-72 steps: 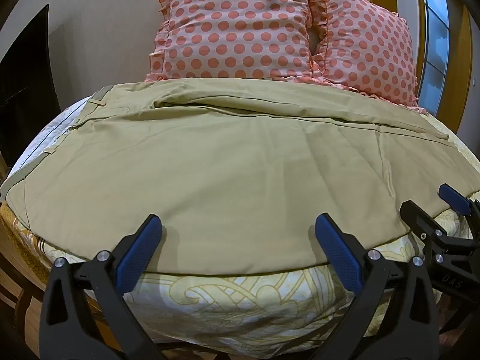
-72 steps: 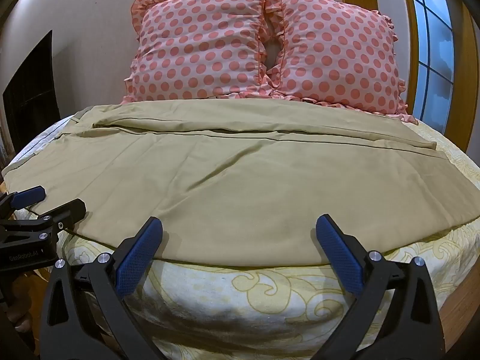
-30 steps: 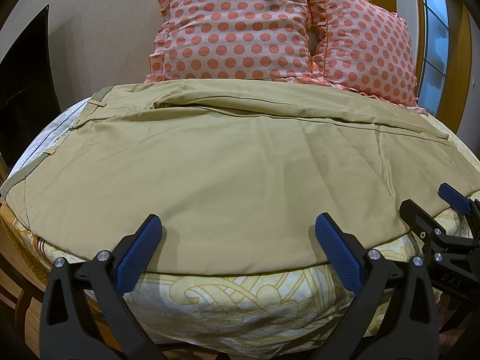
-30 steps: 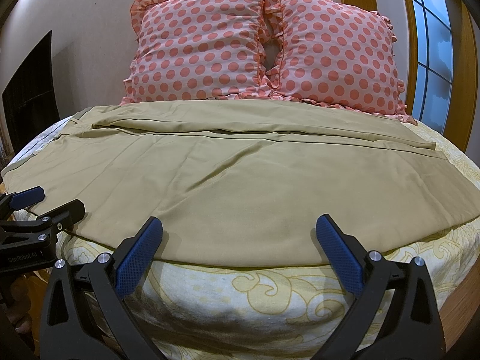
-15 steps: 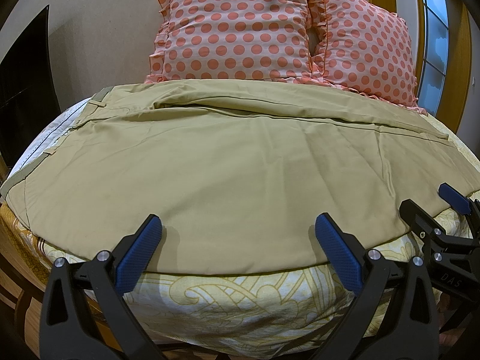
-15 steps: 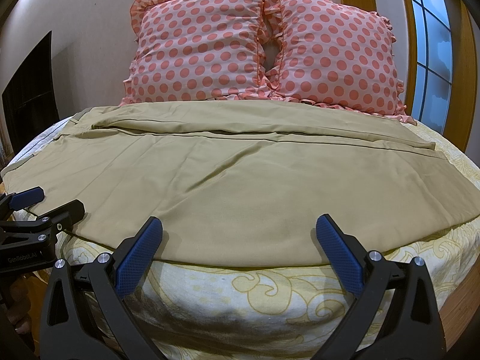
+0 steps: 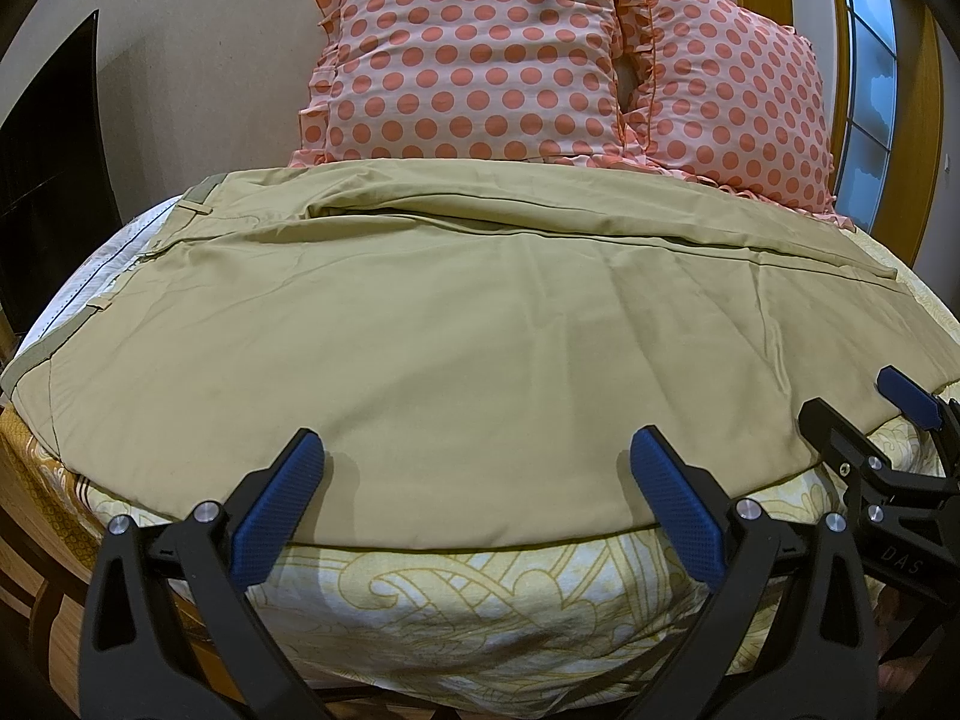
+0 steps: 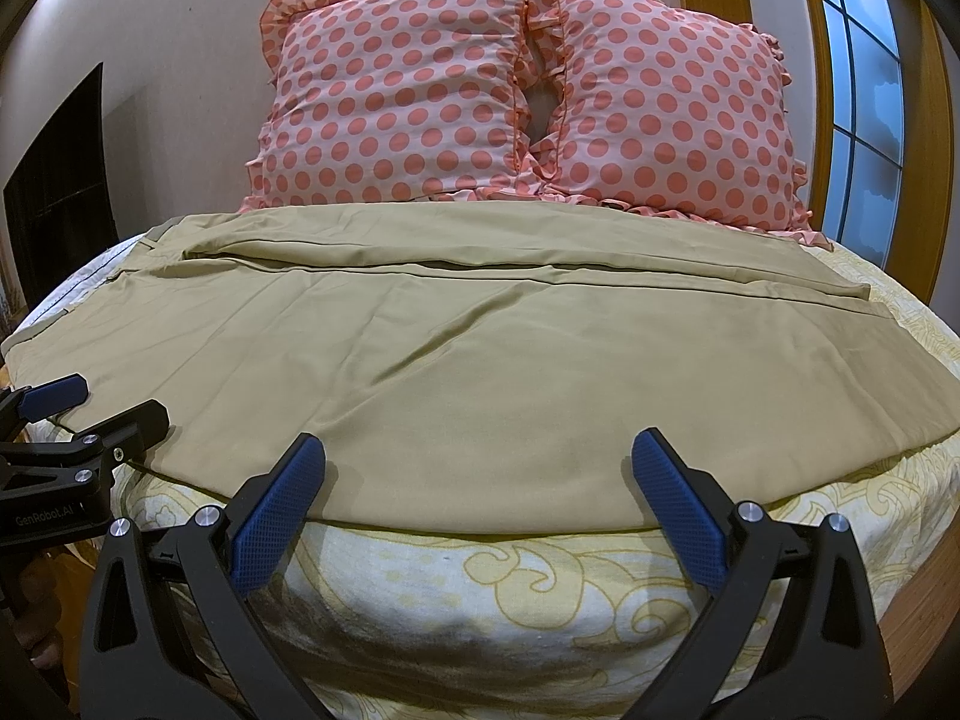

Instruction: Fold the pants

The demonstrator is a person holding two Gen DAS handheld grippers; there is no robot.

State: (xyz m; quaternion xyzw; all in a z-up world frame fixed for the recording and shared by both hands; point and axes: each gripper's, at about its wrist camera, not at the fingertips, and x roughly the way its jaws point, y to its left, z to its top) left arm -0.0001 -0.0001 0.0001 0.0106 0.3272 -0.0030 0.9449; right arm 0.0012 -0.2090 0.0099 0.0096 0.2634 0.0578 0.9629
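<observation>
Tan pants [image 7: 450, 324] lie spread flat across the bed, waistband at the left [image 7: 198, 195], legs running right; they also show in the right wrist view [image 8: 480, 360]. One leg lies folded lengthwise over the other along the far side. My left gripper [image 7: 474, 492] is open and empty, at the near edge of the pants. My right gripper [image 8: 477, 492] is open and empty, also at the near edge. Each gripper shows in the other's view: the right one [image 7: 864, 414] at the right, the left one [image 8: 90, 408] at the left.
Two pink polka-dot pillows [image 8: 408, 96] [image 8: 672, 108] lean on the wall behind the pants. The yellow patterned sheet [image 8: 480, 588] hangs over the near edge of the bed. A window [image 8: 864, 90] is at the right, a dark panel [image 8: 54, 180] at the left.
</observation>
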